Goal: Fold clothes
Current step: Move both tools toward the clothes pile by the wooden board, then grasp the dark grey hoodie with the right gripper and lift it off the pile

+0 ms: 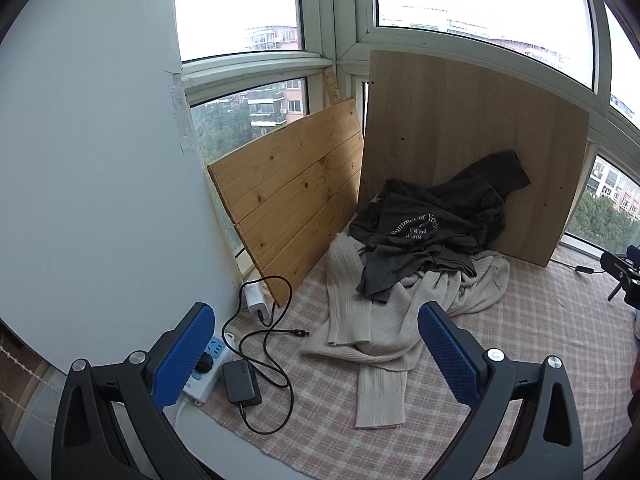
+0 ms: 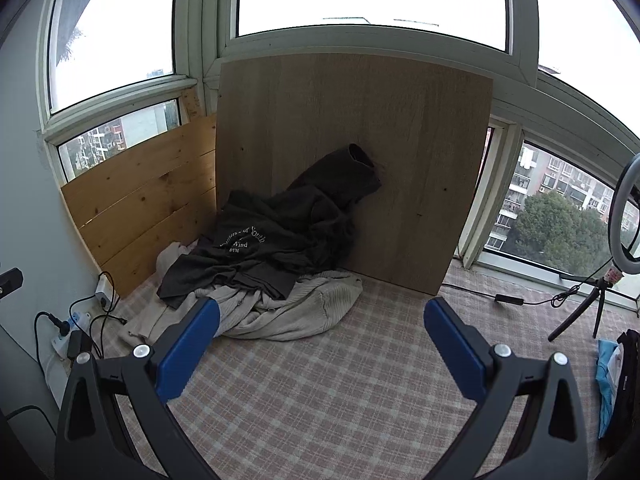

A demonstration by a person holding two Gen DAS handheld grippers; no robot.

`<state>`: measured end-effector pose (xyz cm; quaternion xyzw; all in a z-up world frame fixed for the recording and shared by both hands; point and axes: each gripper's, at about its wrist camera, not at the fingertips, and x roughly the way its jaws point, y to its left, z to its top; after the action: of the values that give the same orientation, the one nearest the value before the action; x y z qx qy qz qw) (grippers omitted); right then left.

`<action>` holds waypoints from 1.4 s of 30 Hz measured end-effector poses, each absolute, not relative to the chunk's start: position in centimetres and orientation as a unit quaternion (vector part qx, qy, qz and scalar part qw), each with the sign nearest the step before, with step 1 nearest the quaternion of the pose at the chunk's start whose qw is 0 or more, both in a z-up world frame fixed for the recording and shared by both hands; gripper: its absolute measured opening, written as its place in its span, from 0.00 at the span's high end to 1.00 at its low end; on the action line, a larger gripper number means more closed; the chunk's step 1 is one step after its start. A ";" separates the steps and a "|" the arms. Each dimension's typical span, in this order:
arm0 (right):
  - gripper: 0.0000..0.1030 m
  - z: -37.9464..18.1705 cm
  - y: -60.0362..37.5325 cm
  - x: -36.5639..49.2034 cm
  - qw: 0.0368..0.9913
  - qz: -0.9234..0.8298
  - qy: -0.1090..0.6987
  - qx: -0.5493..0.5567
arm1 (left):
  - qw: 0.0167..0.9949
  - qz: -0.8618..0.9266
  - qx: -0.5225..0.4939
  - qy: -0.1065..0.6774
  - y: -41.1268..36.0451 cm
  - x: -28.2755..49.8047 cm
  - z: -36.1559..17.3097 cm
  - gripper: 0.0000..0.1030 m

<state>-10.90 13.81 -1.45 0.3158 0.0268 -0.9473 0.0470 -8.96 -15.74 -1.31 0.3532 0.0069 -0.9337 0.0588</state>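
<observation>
Clothes lie heaped in the corner of the checked worktop [image 2: 340, 380]: a dark shirt [image 2: 264, 240] with white lettering crumpled on a beige sweater [image 2: 296, 312], its sleeve propped against the upright board [image 2: 360, 120]. Left gripper [image 1: 316, 356] and right gripper [image 2: 320, 344] both hover spread wide, holding nothing. Chargers [image 1: 240, 382] sit left.

The left gripper [image 1: 316, 354] is made of black plastic arms with triangle holes. Round silver screws are seen at the joints. Its fingers [image 1: 185, 354] are covered with bumpy blue pads. The right gripper [image 2: 322, 348] is built the same way, with smoother blue pads [image 2: 456, 354].
</observation>
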 end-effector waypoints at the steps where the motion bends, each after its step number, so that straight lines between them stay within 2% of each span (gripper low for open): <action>1: 0.00 -1.8 13.3 -11.8 0.051 -0.947 0.028 0.316 | 0.054 -0.933 0.355 0.007 -15.8 -9.7 -1.6 0.01; 4: 0.02 -4.1 11.8 -15.6 0.052 -0.941 0.037 0.332 | 0.040 -0.932 0.361 0.009 -15.9 -11.7 -2.4 0.01; 5: 0.06 -5.2 11.3 -17.0 0.049 -0.937 0.041 0.344 | 0.036 -0.931 0.363 0.010 -15.9 -12.4 -2.7 0.01; 8: 0.28 -8.3 10.3 -21.3 0.050 -0.926 0.051 0.371 | 0.034 -0.929 0.367 0.013 -16.2 -14.4 -3.7 0.01; 18: 0.28 -17.2 7.3 -34.5 0.033 -0.891 0.062 0.448 | 0.033 -0.915 0.401 0.032 -16.8 -19.6 -7.2 0.01; 27: 0.28 -21.8 5.3 -38.5 0.052 -0.873 0.063 0.481 | 0.041 -0.908 0.417 0.028 -16.6 -22.0 -8.5 0.01; 28: 0.31 -21.9 5.2 -38.6 0.054 -0.874 0.066 0.479 | 0.041 -0.907 0.418 0.028 -16.6 -22.1 -8.5 0.01; 30: 0.64 -21.7 5.2 -38.4 0.055 -0.878 0.067 0.471 | 0.042 -0.906 0.420 0.029 -16.7 -22.2 -8.7 0.01; 31: 0.68 -21.4 5.4 -38.2 0.054 -0.880 0.068 0.467 | 0.042 -0.905 0.422 0.030 -16.8 -22.1 -8.7 0.01; 33: 0.83 -20.4 5.9 -37.6 0.070 -0.883 0.053 0.461 | 0.043 -0.905 0.421 0.031 -16.9 -22.0 -8.7 0.01; 36: 0.89 -18.0 6.4 -36.0 0.086 -0.890 0.043 0.445 | 0.043 -0.906 0.420 0.032 -17.1 -21.6 -8.5 0.01; 42: 0.90 -9.2 7.3 -31.1 0.125 -0.920 0.028 0.371 | 0.045 -0.911 0.409 0.031 -17.4 -20.2 -7.4 0.01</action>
<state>-31.11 7.30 -9.16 0.3706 0.0284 -0.9199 0.1252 -20.16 -17.43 -7.36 0.4090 0.0310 -0.9109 0.0445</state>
